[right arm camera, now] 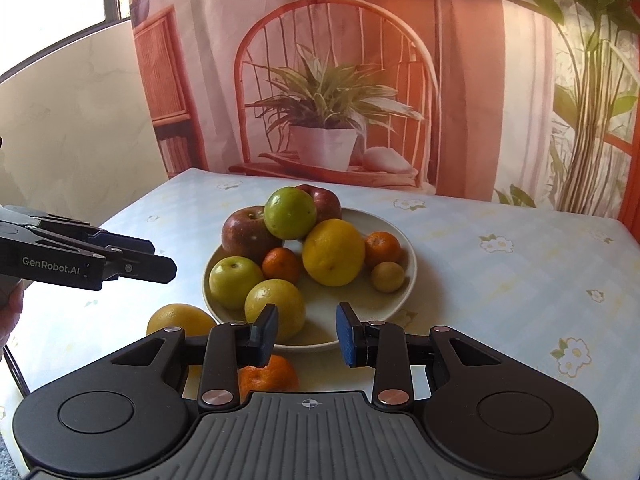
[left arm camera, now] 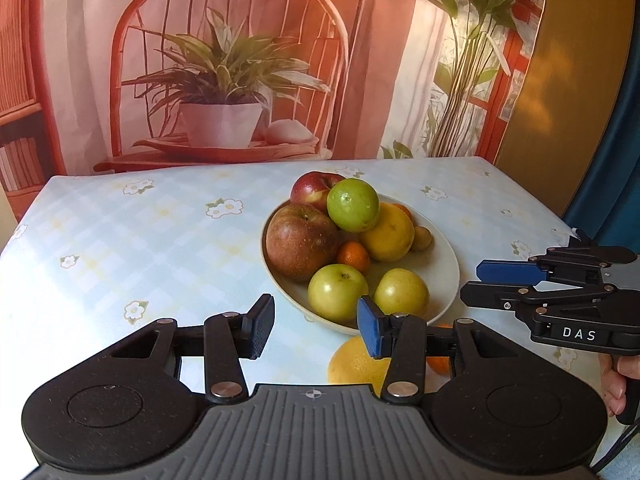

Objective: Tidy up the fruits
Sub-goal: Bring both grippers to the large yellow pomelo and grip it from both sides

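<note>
We held both claws empty above the table's (left arm camera: 120, 240) near edge, the left gripper (left arm camera: 316, 330) and right gripper (right arm camera: 307, 334) each narrowly parted. The plate (right arm camera: 400, 300) of fruit lay just ahead, mid-table; a yellow citrus (right arm camera: 180, 318) and a mandarin (right arm camera: 268, 376) lay off it by the near edge. Bare cloth spread wide on both sides.

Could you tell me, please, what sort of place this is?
Probably a home dining table: a flowered tablecloth, a plate piled with fruit, and a printed backdrop of a chair and plant behind it.
</note>
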